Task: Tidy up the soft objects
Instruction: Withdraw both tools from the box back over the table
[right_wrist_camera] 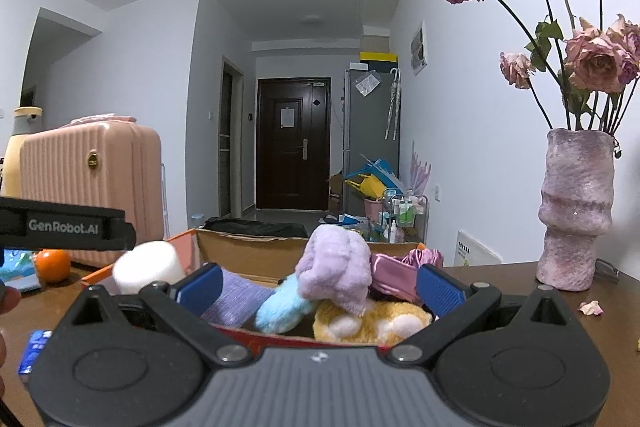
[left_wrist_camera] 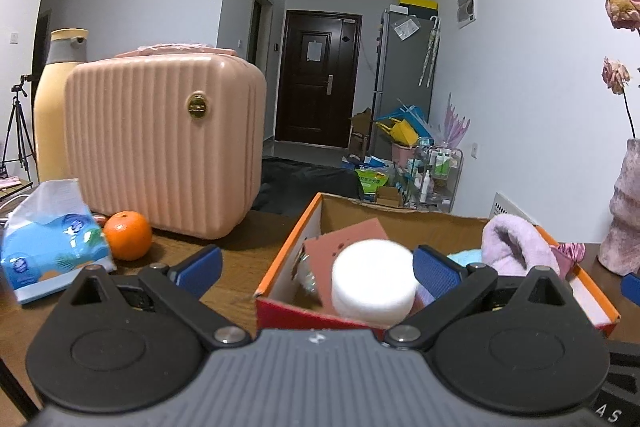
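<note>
An open orange-edged cardboard box [left_wrist_camera: 280, 259] sits on the wooden table. My left gripper [left_wrist_camera: 316, 269] is open at the box's near left corner; a white foam cylinder [left_wrist_camera: 372, 281] sits in the box between its fingers, not squeezed. My right gripper [right_wrist_camera: 320, 285] is open over the box [right_wrist_camera: 248, 247], empty. Between its fingers lie a lilac fluffy towel [right_wrist_camera: 336, 267], a light blue plush [right_wrist_camera: 280, 307], a yellow and white plush [right_wrist_camera: 372, 323], a purple cloth [right_wrist_camera: 238, 297] and pink satin fabric [right_wrist_camera: 392, 267]. The foam cylinder [right_wrist_camera: 146, 267] shows at the left. The lilac towel [left_wrist_camera: 516, 247] shows in the left view.
A pink ribbed case [left_wrist_camera: 164, 147] stands at the back left, with an orange [left_wrist_camera: 128, 235] and a blue tissue pack [left_wrist_camera: 48, 239] in front. A pink vase [right_wrist_camera: 574, 211] of dried roses stands at the right. The left gripper's body [right_wrist_camera: 64, 225] crosses the right view's left side.
</note>
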{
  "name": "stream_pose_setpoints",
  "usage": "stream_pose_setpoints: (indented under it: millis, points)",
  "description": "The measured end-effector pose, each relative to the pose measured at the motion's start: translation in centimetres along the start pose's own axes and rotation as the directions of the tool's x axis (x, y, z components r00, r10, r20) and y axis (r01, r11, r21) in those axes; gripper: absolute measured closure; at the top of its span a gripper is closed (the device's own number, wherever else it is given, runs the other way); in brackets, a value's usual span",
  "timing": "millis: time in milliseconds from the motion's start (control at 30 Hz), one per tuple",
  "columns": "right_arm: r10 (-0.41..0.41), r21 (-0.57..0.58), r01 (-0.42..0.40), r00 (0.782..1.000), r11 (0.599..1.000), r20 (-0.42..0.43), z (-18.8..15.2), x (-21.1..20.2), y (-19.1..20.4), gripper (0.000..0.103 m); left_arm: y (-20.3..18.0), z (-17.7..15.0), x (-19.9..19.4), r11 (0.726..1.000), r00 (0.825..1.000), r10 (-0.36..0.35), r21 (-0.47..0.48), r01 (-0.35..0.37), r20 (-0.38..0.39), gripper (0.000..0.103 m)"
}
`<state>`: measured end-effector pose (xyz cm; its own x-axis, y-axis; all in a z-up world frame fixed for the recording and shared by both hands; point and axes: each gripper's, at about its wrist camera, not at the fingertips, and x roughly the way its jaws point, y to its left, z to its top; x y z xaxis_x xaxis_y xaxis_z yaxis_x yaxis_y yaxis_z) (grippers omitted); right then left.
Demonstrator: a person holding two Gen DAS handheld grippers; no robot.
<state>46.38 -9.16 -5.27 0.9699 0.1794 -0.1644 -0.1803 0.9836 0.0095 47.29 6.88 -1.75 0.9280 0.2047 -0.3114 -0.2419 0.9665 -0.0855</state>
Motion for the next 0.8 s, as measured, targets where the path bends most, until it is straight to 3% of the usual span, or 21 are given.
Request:
stream_pose_setpoints:
  millis: [800]
  points:
    - [0.018, -0.006, -0.018, 0.998, 1.000, -0.054, -1.6, -8.0, 2.2, 0.000, 4.9, -3.1, -8.3, 0.999, 0.998, 0.023, 0.049, -0.021, -0.050, 0.000]
